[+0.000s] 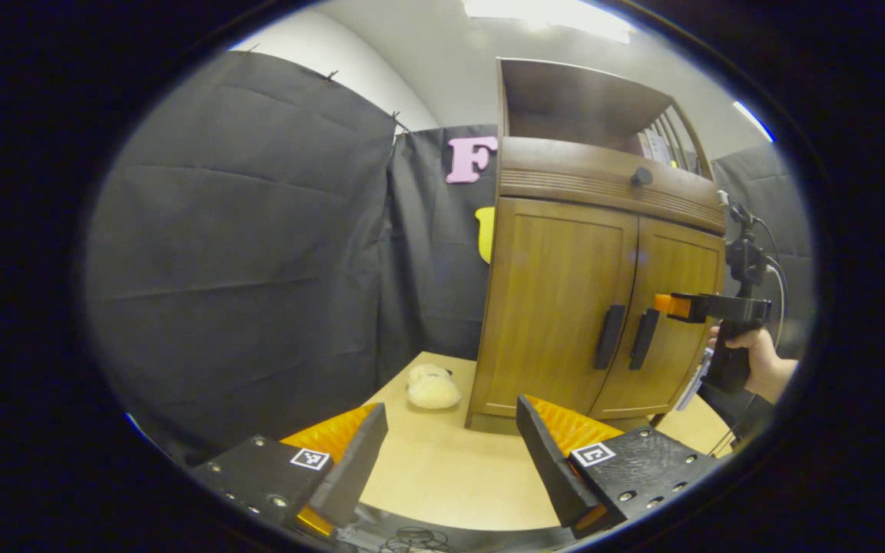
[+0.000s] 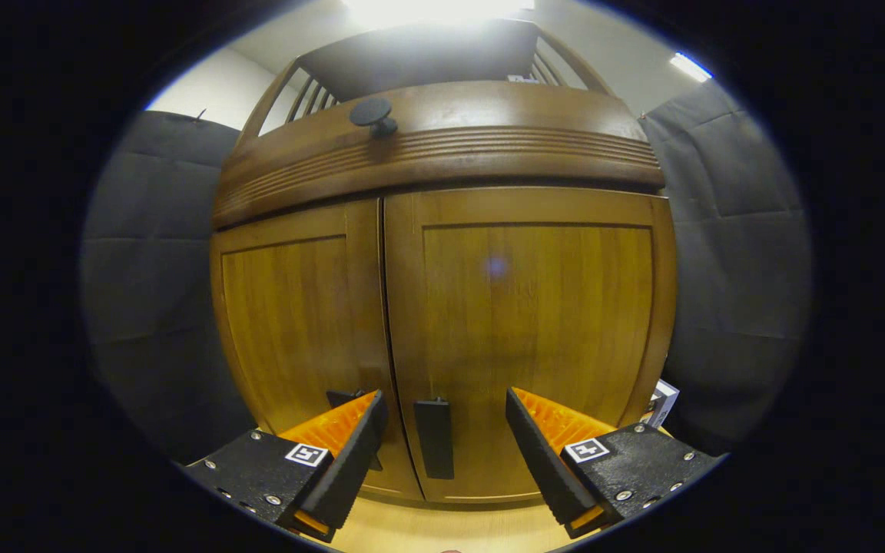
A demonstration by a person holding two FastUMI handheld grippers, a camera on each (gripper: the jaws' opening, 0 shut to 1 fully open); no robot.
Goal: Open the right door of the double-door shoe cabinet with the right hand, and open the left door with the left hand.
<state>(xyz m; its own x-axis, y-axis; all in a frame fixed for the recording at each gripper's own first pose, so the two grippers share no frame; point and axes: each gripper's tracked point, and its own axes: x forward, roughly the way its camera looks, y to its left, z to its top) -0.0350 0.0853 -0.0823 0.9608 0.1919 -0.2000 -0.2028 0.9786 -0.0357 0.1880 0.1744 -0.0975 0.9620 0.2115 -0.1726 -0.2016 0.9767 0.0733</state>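
The wooden shoe cabinet stands on the table with both doors closed. In the left gripper view my left gripper is open and empty, well short of the left door and its dark handle. A hand holds the right gripper just in front of the right door, near the right handle. In the right gripper view my right gripper is open, with the right door's handle between its fingers and apart from both. The left door's handle is partly hidden behind one finger.
A pair of fluffy cream slippers lies on the light table left of the cabinet's base. A drawer with a round dark knob runs above the doors, under an open shelf. A small box sits at the cabinet's right.
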